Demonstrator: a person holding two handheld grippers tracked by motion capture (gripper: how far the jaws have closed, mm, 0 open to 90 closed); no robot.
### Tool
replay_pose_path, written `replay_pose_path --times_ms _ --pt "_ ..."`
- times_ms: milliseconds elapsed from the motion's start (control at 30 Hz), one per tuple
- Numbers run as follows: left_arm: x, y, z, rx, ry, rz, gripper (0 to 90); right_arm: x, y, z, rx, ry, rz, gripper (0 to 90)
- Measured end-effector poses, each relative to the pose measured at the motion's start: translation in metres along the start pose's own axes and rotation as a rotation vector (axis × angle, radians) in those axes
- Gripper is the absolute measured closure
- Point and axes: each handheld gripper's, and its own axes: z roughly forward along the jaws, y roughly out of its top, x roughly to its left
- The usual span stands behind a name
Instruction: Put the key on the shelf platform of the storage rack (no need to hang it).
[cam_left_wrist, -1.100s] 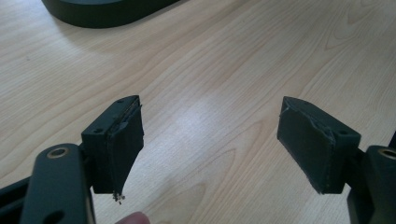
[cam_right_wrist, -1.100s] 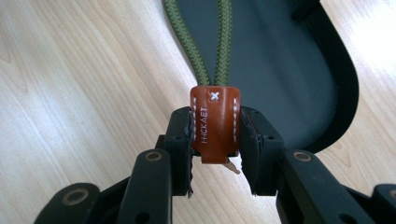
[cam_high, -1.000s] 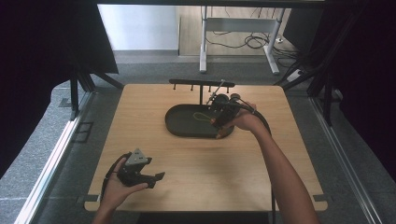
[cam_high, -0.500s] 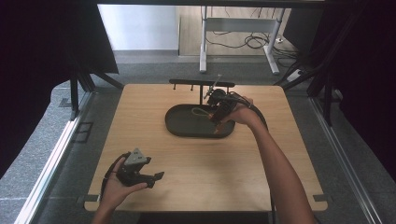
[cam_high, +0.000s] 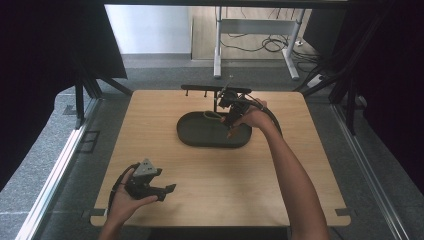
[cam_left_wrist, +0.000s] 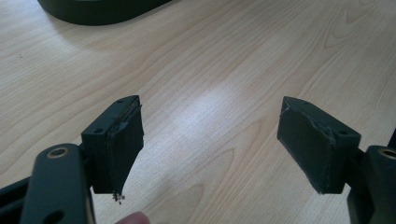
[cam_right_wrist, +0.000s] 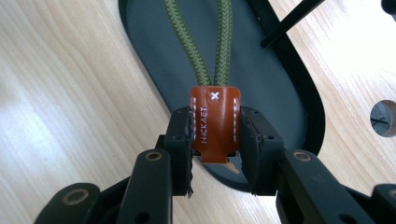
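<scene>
My right gripper (cam_right_wrist: 215, 149) is shut on a brown leather tag (cam_right_wrist: 214, 125) with white stitching, from which a green cord loop (cam_right_wrist: 201, 46) runs out over the dark oval tray (cam_right_wrist: 261, 70). In the high view the right gripper (cam_high: 231, 119) hangs over the right part of the tray (cam_high: 192, 135), with the green cord (cam_high: 210, 115) lying near the tray's back rim. My left gripper (cam_high: 167, 190) rests near the table's front left corner in a hand. In its own view the left gripper (cam_left_wrist: 210, 140) stands open over bare wood.
A black rack with pegs (cam_high: 210, 90) stands just behind the tray; one of its thin rods (cam_right_wrist: 289, 23) crosses the right gripper view. A round hole (cam_right_wrist: 384, 118) shows in the tabletop. A desk frame and cables (cam_high: 260, 40) lie beyond the table.
The right gripper has lifted and shifted slightly toward the back of the tray with the tag. The left gripper has stayed put.
</scene>
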Motion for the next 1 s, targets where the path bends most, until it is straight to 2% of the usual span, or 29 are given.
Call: replay_pose_path --times_ms 133,433,733,1000 --pt "0.001 -0.001 -0.001 -0.006 0.002 -0.008 23.0 -0.004 0.000 0.012 0.004 0.002 0.004 66.8" --pt "-0.003 0.000 0.004 0.010 -0.009 0.009 23.0 -0.009 -0.004 0.035 0.015 0.005 0.021 66.7" --pt "-0.002 0.000 0.002 0.007 -0.005 0.003 23.0 -0.008 -0.007 0.053 0.020 0.006 0.036 66.4" --pt "0.000 -0.001 0.002 0.006 -0.003 -0.001 23.0 -0.005 -0.006 0.067 0.040 0.012 0.026 66.1"
